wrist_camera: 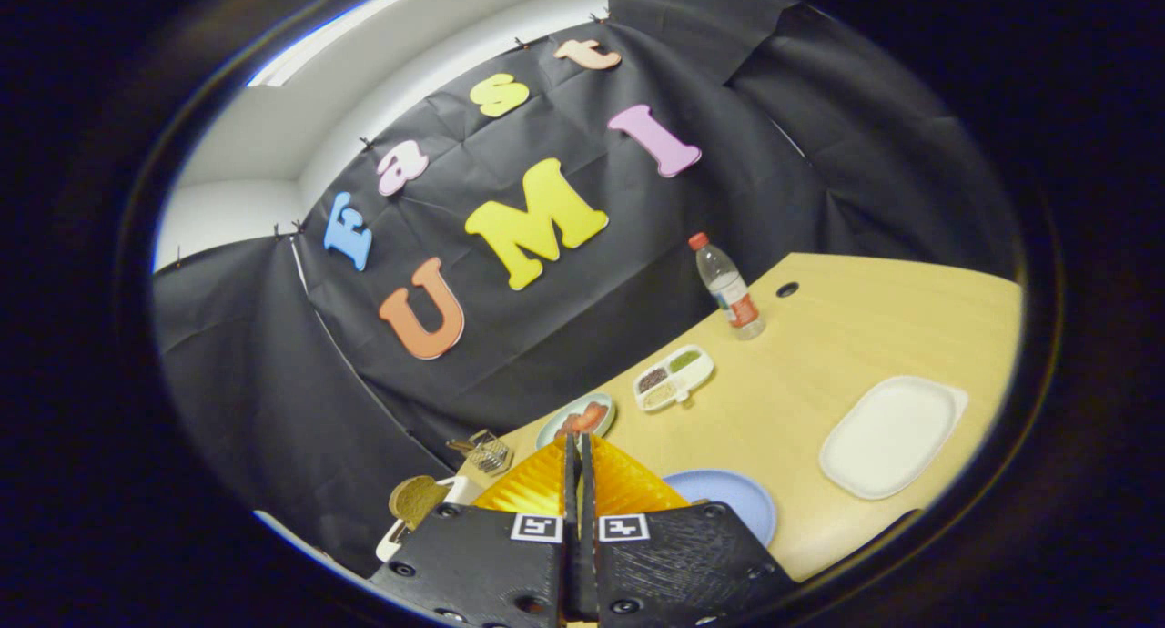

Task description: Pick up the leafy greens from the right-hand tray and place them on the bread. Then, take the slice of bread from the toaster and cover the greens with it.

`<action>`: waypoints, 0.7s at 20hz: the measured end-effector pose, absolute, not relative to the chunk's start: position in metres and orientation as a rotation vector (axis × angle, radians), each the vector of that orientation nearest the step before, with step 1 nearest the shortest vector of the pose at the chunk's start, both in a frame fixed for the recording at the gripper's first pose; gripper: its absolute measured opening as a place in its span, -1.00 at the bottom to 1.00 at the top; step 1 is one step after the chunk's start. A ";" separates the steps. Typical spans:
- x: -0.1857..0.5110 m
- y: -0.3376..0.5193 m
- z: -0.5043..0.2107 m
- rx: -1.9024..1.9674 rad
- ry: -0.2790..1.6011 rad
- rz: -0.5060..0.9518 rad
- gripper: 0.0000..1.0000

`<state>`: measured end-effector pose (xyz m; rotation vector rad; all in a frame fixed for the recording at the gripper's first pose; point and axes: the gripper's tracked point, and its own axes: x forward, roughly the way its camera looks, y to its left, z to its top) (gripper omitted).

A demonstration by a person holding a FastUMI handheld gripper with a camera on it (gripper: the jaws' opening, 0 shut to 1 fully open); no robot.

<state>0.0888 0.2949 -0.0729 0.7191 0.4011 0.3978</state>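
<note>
two-finger gripper (pixel 579 455) with black bodies and orange fingers: pressed together, nothing between them, tips raised above the pale wooden table (pixel 846 337). brown slice of bread (pixel 417 498) upright in the white toaster (pixel 455 493), just left of the fingers and close by. white rounded tray (pixel 890 435) well off to the right, apparently bare; no leafy greens discernible on it. pale blue round plate (pixel 728 499) just right of the fingers, mostly hidden, base bread not discernible. probably a leftward swing to the toaster slice next, long edge standing vertical. beyond the fingertips, a green plate with reddish food (pixel 577 419).
</note>
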 end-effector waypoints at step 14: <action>0.106 0.285 -0.166 0.745 0.525 0.311 -1.00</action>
